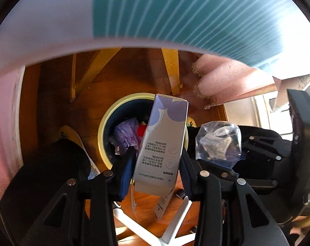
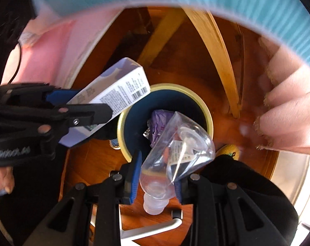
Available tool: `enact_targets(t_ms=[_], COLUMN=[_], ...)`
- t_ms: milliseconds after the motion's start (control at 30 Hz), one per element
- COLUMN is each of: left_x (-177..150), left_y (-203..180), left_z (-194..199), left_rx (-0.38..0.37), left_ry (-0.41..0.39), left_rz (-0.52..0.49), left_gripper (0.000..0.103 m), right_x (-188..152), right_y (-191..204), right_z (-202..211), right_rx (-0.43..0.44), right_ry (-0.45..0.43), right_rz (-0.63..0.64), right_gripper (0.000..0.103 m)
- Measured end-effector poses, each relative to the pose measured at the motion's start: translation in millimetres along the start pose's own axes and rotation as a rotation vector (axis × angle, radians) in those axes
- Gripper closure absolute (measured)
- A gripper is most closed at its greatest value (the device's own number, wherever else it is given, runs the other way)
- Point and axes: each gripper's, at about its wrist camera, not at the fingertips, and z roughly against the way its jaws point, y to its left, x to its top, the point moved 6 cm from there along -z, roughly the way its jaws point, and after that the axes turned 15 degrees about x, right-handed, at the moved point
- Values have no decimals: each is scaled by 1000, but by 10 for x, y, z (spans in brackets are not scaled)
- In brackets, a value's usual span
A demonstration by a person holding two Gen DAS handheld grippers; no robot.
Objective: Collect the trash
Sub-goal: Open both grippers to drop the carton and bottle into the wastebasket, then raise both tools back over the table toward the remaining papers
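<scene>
Much of both views is taken up by a blurred white and teal striped surface (image 1: 175, 10) overhead, and the pink fringed cloth (image 1: 226, 80) at its edge is smeared too. We cannot read the small print on either item, nor name most of what lies in the bin.

Our left gripper (image 1: 158, 164) pinches a white and lilac carton (image 1: 165, 141) between its blue-padded jaws; the carton stands out beyond them, its top end over the rim of the bin (image 1: 102, 131). Our right gripper (image 2: 157, 174) clamps a clear plastic bottle (image 2: 175, 153) low on its body, cap end toward the camera, its base tilted over the bin's mouth. The bin stands on the wooden floor (image 2: 93, 164), with crumpled purple plastic (image 1: 125, 133) and something red inside.
</scene>
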Motion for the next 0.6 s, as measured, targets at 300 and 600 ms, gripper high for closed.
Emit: enact_targets(t_ms=[300,600], left_x=[-2,-37], left_y=[66,154], left_z=[-185,-172], left_rx=[29,42], left_ry=[45,38], left_rz=[19,39], left_gripper=[26,13], right_x=[46,46], right_y=[-220,-153], right_z=[-157,-130], right_rx=[40,18], right_ry=[-11,-15], right_rz=[-87,-78], right_gripper=[36,31])
